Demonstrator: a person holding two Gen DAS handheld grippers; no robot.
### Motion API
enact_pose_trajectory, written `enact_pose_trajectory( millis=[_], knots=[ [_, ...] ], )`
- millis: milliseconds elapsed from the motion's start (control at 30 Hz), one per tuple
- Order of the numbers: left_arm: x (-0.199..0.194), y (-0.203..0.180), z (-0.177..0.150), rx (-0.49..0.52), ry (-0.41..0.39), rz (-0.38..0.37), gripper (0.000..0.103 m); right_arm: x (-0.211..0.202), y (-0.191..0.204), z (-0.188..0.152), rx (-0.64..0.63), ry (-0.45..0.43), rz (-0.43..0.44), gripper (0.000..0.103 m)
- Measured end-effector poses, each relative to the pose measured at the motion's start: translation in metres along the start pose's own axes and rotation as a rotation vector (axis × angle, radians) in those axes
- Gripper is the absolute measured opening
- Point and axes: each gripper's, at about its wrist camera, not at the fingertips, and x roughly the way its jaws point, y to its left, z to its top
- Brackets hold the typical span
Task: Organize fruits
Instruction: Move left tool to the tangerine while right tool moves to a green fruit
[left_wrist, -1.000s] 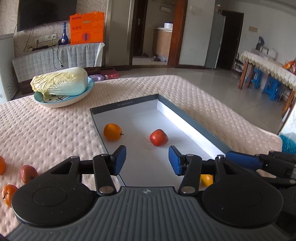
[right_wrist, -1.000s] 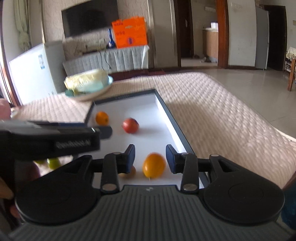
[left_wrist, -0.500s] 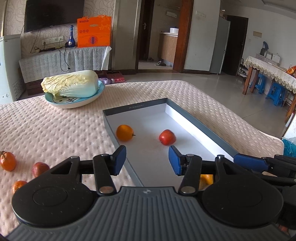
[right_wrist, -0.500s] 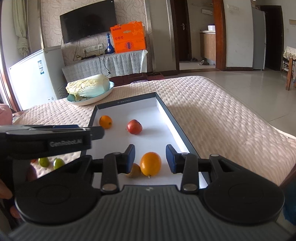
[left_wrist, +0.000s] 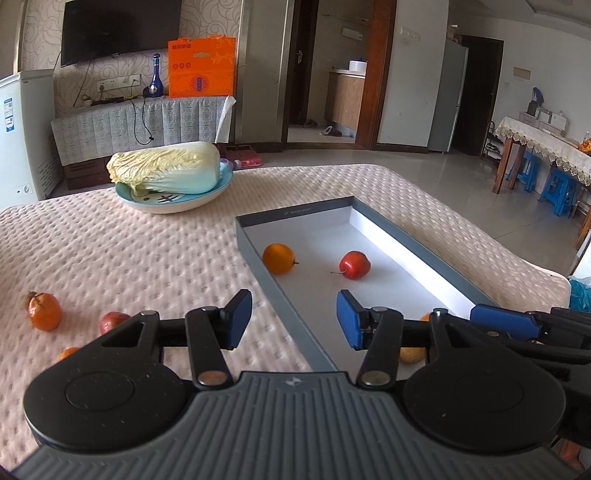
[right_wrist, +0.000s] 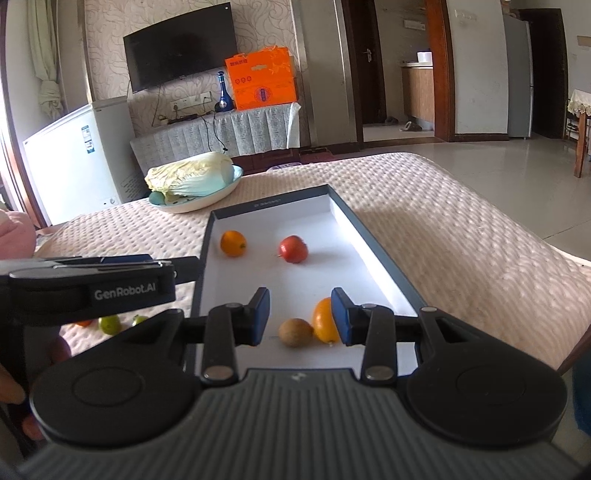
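A shallow grey box (left_wrist: 291, 212) (right_wrist: 271, 202) with a white floor lies on the quilted table. In it are an orange (left_wrist: 278, 258) (right_wrist: 233, 243), a red apple (left_wrist: 354, 264) (right_wrist: 293, 249), a brown kiwi (right_wrist: 295, 332) and a second orange (right_wrist: 324, 325). My left gripper (left_wrist: 294, 319) is open and empty above the box's left wall. My right gripper (right_wrist: 300, 316) is open and empty above the box's near end; the kiwi and second orange lie beyond its fingers. Loose fruit lies on the table to the left: an orange (left_wrist: 44, 311), a red fruit (left_wrist: 112, 320), green fruits (right_wrist: 110, 324).
A blue-rimmed plate (left_wrist: 173, 199) with a napa cabbage (left_wrist: 164, 168) stands at the table's far left. The table's right edge drops to the floor. A white fridge (right_wrist: 77, 155) and a TV cabinet stand beyond the table.
Both grippers have risen and drawn back a little. The left view has swung left, bringing more loose fruit into sight. The right gripper shifted so the second orange now sits by its right finger.
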Motion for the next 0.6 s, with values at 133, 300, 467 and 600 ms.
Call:
enact_pose_trajectory(
  millis=[133, 300, 467, 600],
  knots=[
    [-0.006, 0.007, -0.003, -0.012, 0.002, 0.004, 0.057, -0.001, 0.005, -0.001, 0.000, 0.003, 0.012, 0.040],
    [-0.012, 0.011, -0.007, -0.008, 0.001, 0.013, 0.057, -0.004, 0.015, -0.002, -0.016, 0.000, 0.021, 0.040],
    [-0.019, 0.016, -0.009, -0.014, -0.006, 0.019, 0.057, -0.007, 0.023, -0.005, -0.021, 0.001, 0.029, 0.040],
    [-0.024, 0.021, -0.010, -0.017, -0.013, 0.024, 0.057, -0.014, 0.033, -0.009, -0.056, -0.034, 0.046, 0.040]
  ],
)
